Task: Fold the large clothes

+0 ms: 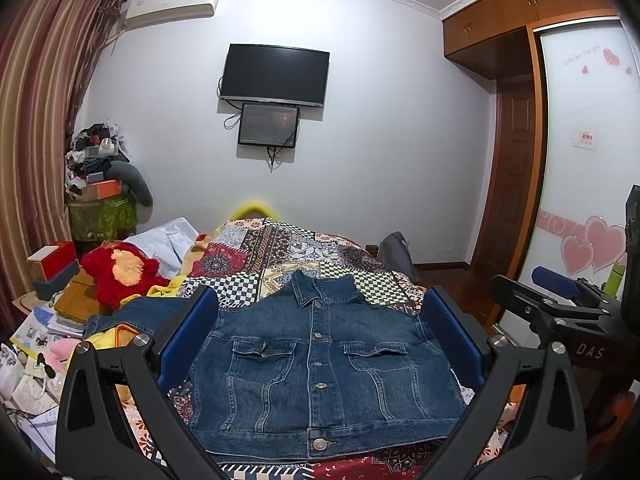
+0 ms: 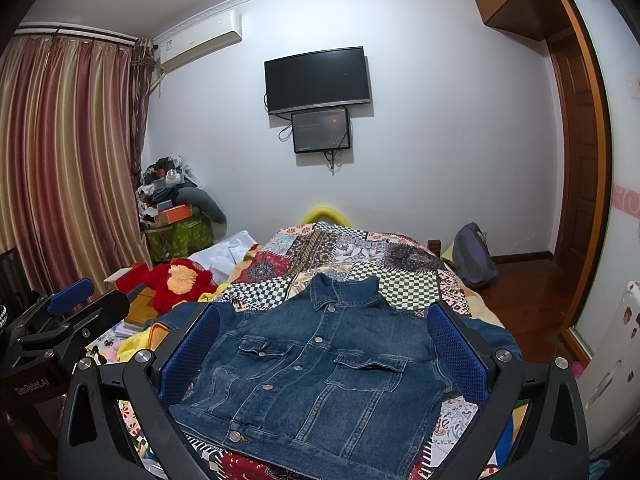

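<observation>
White walls frame a cluttered bedroom where a patchwork quilt (image 1: 280, 248) covers the bed (image 2: 456, 288) and a dark television (image 1: 276, 74) hangs above a smaller screen (image 1: 269, 125). An air conditioner (image 1: 172, 4) sits high beside striped curtains (image 1: 36, 120), and wooden wardrobes (image 1: 516, 4) line the opposite side.

A blue denim jacket (image 1: 320, 368) lies flat on the near part of the quilt, front side up and buttoned, its collar pointing toward the far wall. One sleeve (image 1: 132, 314) stretches out toward the curtain side; the other sleeve (image 2: 492, 332) trails off the wardrobe side.

The left gripper (image 1: 320, 340) hovers above the jacket with its jaws spread wide, the blue pads (image 1: 188, 336) framing the garment's chest and holding nothing. The right gripper (image 2: 324, 352) likewise hangs over the jacket with jaws wide apart and empty, its blue pads (image 2: 456, 348) on either side of the chest pockets. Each gripper appears at the edge of the other's view, the two side by side and apart.

A red plush toy (image 1: 120, 274) rests on the curtain side of the bed near a white sheet (image 1: 168, 240), with boxes (image 1: 54, 268) and papers (image 1: 36, 332) piled just beside it. A grey backpack (image 2: 474, 256) leans against the far corner of the bed.
</observation>
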The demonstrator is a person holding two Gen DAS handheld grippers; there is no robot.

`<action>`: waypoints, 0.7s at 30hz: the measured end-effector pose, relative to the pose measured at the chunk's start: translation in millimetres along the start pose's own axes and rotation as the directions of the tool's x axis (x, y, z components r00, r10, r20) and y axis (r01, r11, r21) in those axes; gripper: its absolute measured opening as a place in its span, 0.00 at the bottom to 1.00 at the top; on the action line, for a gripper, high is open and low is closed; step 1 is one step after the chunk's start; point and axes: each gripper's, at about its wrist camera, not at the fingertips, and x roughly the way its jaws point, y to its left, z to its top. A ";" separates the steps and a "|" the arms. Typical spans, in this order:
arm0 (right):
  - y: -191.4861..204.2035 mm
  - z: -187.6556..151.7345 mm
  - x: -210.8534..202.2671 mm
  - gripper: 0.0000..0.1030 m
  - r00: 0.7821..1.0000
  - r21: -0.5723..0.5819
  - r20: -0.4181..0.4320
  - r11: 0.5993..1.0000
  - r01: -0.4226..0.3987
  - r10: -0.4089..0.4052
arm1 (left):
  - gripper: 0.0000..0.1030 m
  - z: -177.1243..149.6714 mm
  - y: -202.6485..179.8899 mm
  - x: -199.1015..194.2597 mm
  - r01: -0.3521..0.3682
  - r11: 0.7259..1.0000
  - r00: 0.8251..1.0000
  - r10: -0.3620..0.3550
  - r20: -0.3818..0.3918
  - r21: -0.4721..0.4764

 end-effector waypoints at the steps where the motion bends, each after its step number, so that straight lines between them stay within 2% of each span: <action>1: -0.1 0.1 0.0 1.00 1.000 0.000 0.000 1.000 0.000 0.000 | 1.00 0.0 0.0 0.1 0.001 1.000 1.000 -0.001 0.000 0.000; 21: 4.1 0.2 15.4 1.00 1.000 -0.013 -0.026 1.000 0.004 -0.004 | 1.00 -2.1 10.2 9.2 -0.006 1.000 1.000 0.006 -0.012 -0.017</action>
